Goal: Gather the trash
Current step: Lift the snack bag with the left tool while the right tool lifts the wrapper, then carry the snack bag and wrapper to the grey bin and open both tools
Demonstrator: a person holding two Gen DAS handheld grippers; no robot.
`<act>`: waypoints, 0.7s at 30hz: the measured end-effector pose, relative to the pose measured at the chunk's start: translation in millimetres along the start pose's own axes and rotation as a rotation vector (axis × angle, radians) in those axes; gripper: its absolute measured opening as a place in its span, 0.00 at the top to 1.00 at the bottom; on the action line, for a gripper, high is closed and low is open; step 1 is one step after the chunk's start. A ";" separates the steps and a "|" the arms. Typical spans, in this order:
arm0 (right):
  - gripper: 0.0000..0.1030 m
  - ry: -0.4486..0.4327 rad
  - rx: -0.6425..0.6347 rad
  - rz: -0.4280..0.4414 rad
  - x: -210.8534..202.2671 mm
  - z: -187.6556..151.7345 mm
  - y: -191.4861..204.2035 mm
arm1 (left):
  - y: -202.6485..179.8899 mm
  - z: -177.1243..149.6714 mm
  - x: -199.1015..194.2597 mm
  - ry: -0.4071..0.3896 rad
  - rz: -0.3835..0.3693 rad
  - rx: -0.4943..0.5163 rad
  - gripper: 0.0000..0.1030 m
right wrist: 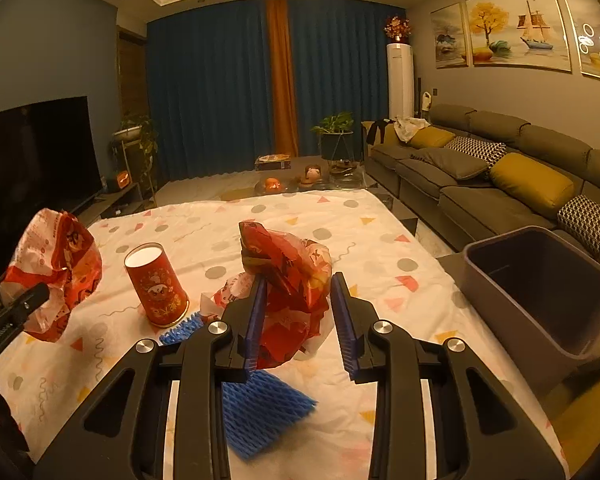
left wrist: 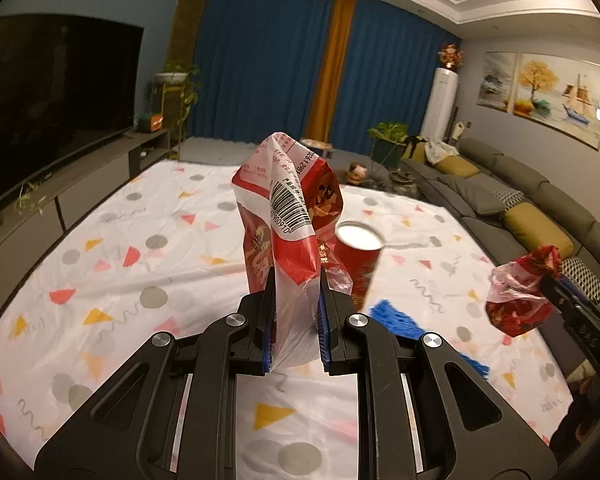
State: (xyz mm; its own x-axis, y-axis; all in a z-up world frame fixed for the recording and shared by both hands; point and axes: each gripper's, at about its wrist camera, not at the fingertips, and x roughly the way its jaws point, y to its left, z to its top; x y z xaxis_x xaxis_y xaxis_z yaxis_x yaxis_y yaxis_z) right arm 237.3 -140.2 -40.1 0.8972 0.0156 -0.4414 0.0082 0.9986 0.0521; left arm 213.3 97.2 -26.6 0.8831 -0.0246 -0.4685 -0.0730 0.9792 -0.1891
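Observation:
My left gripper (left wrist: 297, 280) is shut on a red and white snack bag (left wrist: 288, 200) with a barcode, which stands upright above the tablecloth. In the right wrist view the same bag (right wrist: 52, 272) hangs at the far left. My right gripper (right wrist: 300, 278) is shut on a crumpled red wrapper (right wrist: 284, 248), lifted off the cloth. From the left wrist view that wrapper (left wrist: 520, 292) floats at the right. An upturned red paper cup (right wrist: 156, 284) stands on the table between them. Blue foam netting (right wrist: 260, 412) lies below the right gripper. A dark grey bin (right wrist: 540, 292) stands open at the right.
The table wears a white cloth (left wrist: 100, 264) with coloured triangles and dots. A grey sofa (right wrist: 480, 176) with cushions runs along the right. A television (left wrist: 52, 92) on a low cabinet stands at the left. A low glass table with small items sits beyond the far edge.

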 end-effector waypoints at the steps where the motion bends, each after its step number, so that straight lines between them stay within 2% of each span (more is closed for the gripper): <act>1: 0.68 -0.004 0.004 -0.002 -2.5 -0.6 -2.4 | -2.7 1.0 -2.8 -0.005 -0.008 0.004 0.84; 7: 0.69 -0.021 0.029 -0.013 -15.3 -1.7 -18.7 | -31.8 6.7 -19.8 -0.031 -0.073 0.040 0.84; 21: 0.69 -0.058 0.084 -0.085 -36.3 -1.3 -68.0 | -128.1 -1.3 -22.0 -0.021 -0.228 0.166 0.84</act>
State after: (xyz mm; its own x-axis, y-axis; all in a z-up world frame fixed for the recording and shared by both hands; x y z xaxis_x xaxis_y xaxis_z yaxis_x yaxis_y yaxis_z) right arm 203.5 -208.6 -28.7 0.9156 -0.0747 -0.3951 0.1206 0.9884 0.0928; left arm 202.7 -28.0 6.8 0.8774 -0.2455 -0.4122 0.2039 0.9685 -0.1428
